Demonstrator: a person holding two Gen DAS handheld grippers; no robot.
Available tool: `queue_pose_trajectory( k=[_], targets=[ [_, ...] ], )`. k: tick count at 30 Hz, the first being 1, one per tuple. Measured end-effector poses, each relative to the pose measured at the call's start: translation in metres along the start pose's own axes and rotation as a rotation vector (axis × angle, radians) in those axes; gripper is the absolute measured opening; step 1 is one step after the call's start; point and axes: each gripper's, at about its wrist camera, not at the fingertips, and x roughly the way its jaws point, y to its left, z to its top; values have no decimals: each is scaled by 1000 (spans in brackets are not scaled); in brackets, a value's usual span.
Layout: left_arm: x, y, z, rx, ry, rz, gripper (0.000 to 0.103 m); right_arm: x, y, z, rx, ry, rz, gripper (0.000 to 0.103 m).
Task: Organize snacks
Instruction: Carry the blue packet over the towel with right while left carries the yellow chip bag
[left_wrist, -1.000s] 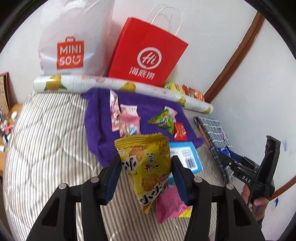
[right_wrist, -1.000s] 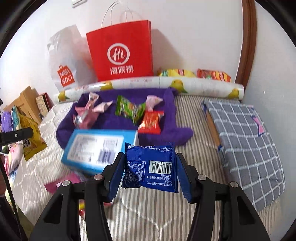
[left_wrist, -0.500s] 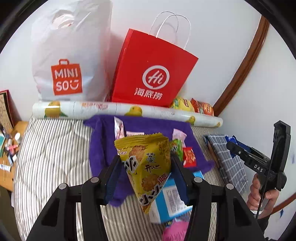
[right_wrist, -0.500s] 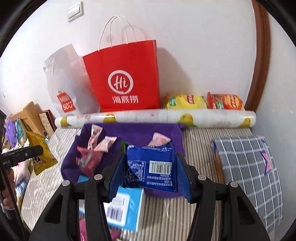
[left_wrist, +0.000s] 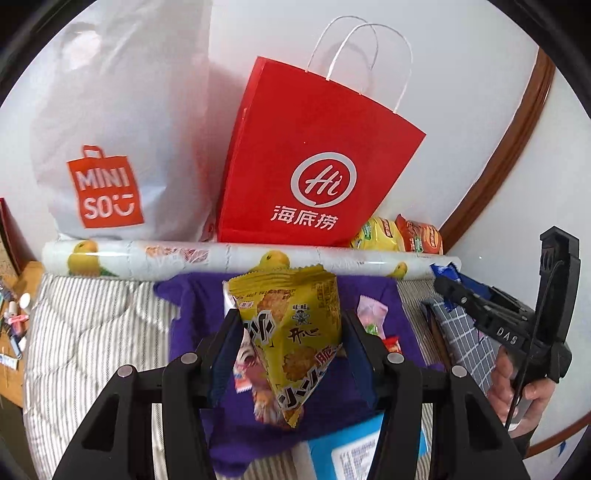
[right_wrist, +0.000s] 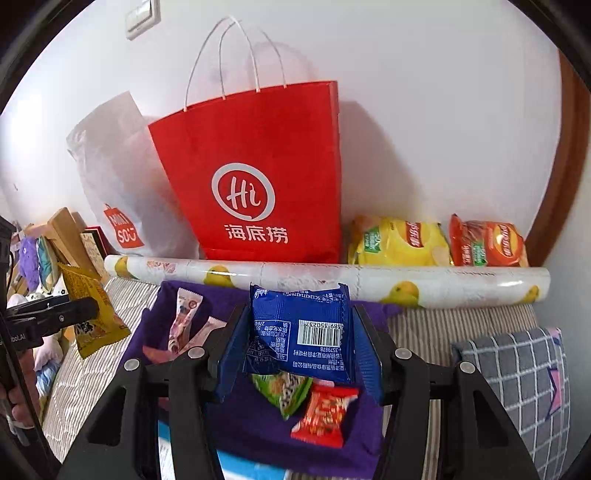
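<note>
Left gripper clamps a yellow crinkled foil snack bag; right gripper clamps a blue plastic snack packet. Both above purple cloth, apparently clear of it.

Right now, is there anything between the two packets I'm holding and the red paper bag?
Only the fruit-print roll, lying across the bed in front of the red paper bag. The yellow packet in the left gripper and the blue packet in the right gripper must clear it and the bag's rim.

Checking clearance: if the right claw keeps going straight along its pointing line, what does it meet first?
Likely the purple cloth with its loose snacks, below the held blue packet; the red bag sits beyond. Depth is unclear.
</note>
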Motion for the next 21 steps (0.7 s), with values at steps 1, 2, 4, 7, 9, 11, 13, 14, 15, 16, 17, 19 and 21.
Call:
queue_pose_trajectory(
  k=[1, 2, 4, 7, 9, 11, 13, 14, 15, 16, 17, 19, 21],
  targets=[
    [6, 0, 2, 0, 1, -2, 52, 7, -1, 1, 2, 6, 9, 55],
    [11, 0, 4, 1, 3, 0, 52, 11, -1, 0, 4, 9, 14, 55],
    [21, 1, 7, 3, 8, 3, 52, 21, -3, -1, 9, 21, 23, 55],
    [38, 4, 10, -5, 27, 1, 52, 42, -5, -2, 12, 69, 35, 54],
    [50, 6, 10, -13, 47, -1, 52, 53, -6, -5, 1, 89, 38, 55],
    [60, 8, 9, -13, 61, 2, 52, 62, -8, -9, -3, 117, 33, 54],
    [66, 9, 9, -3, 86, 13, 52, 69, -13, -12, 12, 134, 35, 55],
    [67, 11, 8, -2, 83, 11, 52, 72, -15, -12, 18, 141, 38, 55],
    [67, 13, 7, -6, 83, 13, 52, 76, -17, -13, 23, 147, 43, 54],
    [69, 15, 6, -10, 90, 17, 52, 79, -19, -13, 31, 149, 46, 55],
    [71, 17, 5, -13, 99, 23, 52, 83, -21, -15, 36, 153, 47, 55],
    [76, 22, 5, -29, 107, 34, 52, 90, -24, -17, 45, 164, 53, 55],
    [79, 25, 4, -39, 116, 34, 52, 98, -27, -19, 67, 168, 66, 55]
  ],
)
